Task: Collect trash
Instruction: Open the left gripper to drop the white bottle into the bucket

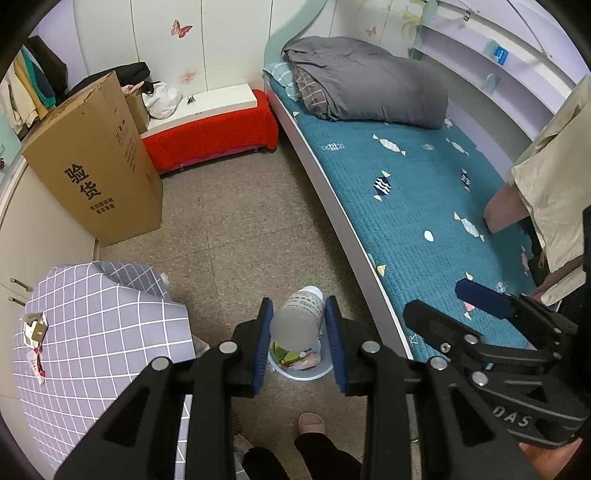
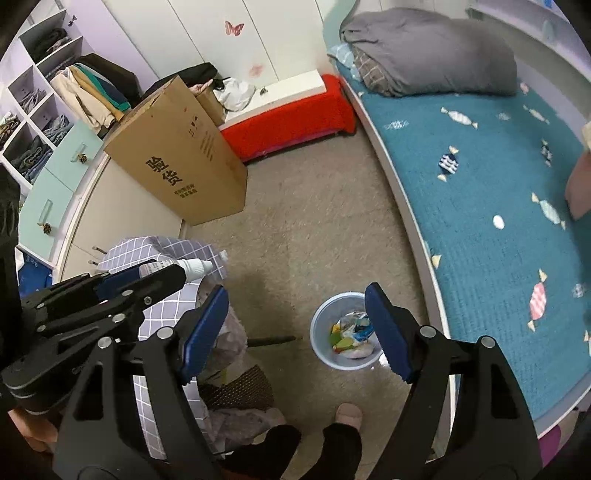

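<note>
Clamping light, stiff, slick plastic bottle (image 1: 301, 317) mid-body in left gripper (image 1: 299, 341) over bin (image 2: 345, 332); right gripper (image 2: 295, 332) wide open, empty.

Big brown cardboard box (image 1: 98, 158) standing on the floor (image 1: 236, 229), near a red bench (image 1: 210, 138). Blue bed (image 1: 417, 206) with candy pictures, gray blanket (image 1: 365, 81) piled at its far end. Butterfly sticker (image 1: 181, 28) up on the white wall.

A translucent, frosted plastic bottle (image 1: 301, 317); a smooth, pale blue plastic bin (image 2: 325, 325). Matt brown cardboard box (image 1: 96, 162) at ten o'clock, quilted cloth bed cover (image 1: 424, 206), speckled, rough-looking floor (image 1: 240, 229).
</note>
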Demonstrator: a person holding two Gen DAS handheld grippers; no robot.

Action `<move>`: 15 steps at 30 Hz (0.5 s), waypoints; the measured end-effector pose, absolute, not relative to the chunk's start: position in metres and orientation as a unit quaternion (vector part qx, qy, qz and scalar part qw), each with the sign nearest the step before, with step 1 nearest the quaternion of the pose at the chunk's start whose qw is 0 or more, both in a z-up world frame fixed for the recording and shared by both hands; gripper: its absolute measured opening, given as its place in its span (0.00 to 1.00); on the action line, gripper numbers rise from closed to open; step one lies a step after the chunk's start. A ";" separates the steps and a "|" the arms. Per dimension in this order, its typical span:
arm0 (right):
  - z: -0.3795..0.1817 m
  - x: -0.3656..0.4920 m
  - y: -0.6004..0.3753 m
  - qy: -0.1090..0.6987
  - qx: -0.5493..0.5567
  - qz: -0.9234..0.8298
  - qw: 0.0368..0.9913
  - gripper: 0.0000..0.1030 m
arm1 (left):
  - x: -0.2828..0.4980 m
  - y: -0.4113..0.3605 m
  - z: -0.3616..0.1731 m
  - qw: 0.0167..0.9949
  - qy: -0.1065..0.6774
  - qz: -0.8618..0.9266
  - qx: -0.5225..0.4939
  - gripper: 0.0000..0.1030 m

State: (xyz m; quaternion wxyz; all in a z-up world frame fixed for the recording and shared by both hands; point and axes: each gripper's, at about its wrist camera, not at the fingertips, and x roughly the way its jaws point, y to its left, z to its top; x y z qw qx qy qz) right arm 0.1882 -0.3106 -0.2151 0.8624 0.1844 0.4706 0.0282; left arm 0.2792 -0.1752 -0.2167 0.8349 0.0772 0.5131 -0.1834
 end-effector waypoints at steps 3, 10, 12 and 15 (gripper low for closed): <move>-0.212 0.184 -0.312 0.467 0.182 0.023 0.865 0.73 | 0.277 -0.178 -0.215 0.835 0.511 -0.187 0.078 0.27; -0.207 0.174 -0.324 0.460 0.187 0.005 0.868 0.73 | 0.274 -0.185 -0.215 0.834 0.510 -0.193 0.080 0.27; -0.207 0.171 -0.327 0.458 0.190 0.002 0.868 0.73 | 0.275 -0.188 -0.215 0.833 0.511 -0.194 0.080 0.27; -0.204 0.166 -0.333 0.453 0.190 -0.005 0.871 0.73 | 0.276 -0.192 -0.217 0.832 0.514 -0.195 0.082 0.27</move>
